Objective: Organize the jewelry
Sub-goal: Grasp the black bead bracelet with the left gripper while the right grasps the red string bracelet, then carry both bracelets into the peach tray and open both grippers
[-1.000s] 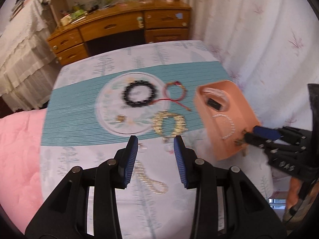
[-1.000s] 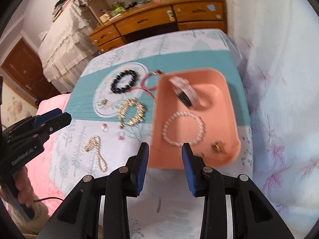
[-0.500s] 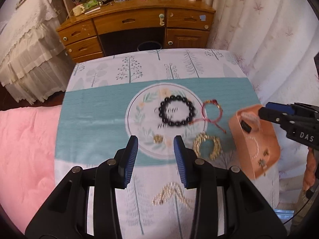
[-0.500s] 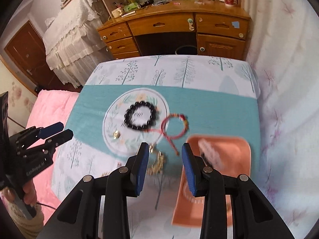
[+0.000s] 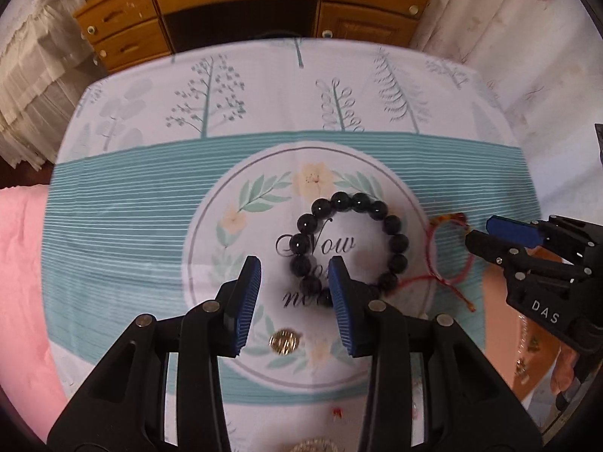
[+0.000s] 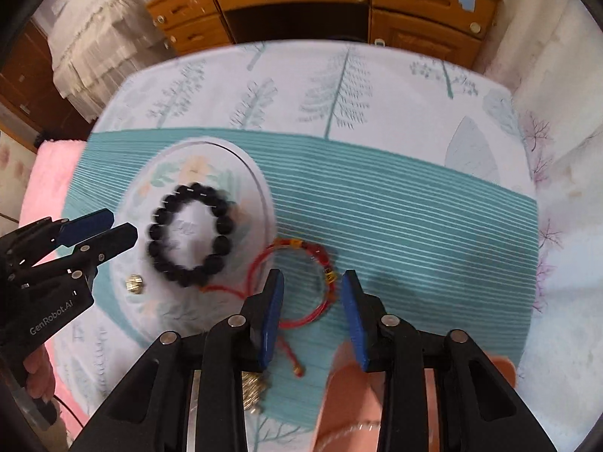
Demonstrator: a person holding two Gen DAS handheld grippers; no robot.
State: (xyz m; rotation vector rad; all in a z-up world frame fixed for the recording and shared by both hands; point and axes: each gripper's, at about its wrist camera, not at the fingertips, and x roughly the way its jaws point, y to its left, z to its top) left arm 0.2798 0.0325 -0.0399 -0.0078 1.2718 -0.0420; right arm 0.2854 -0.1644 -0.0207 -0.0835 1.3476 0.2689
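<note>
Left gripper (image 5: 294, 293), jaws spread, above black bead bracelet (image 5: 350, 241); right gripper (image 6: 312, 312), jaws closing, unclamped, over red cord bracelet (image 6: 290, 286)

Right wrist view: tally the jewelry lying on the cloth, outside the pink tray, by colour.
Black: 1, bead bracelet
Red: 1, cord bracelet
Gold: 2, charm and chain bracelet, partly hidden by the gripper
Total: 4
</note>
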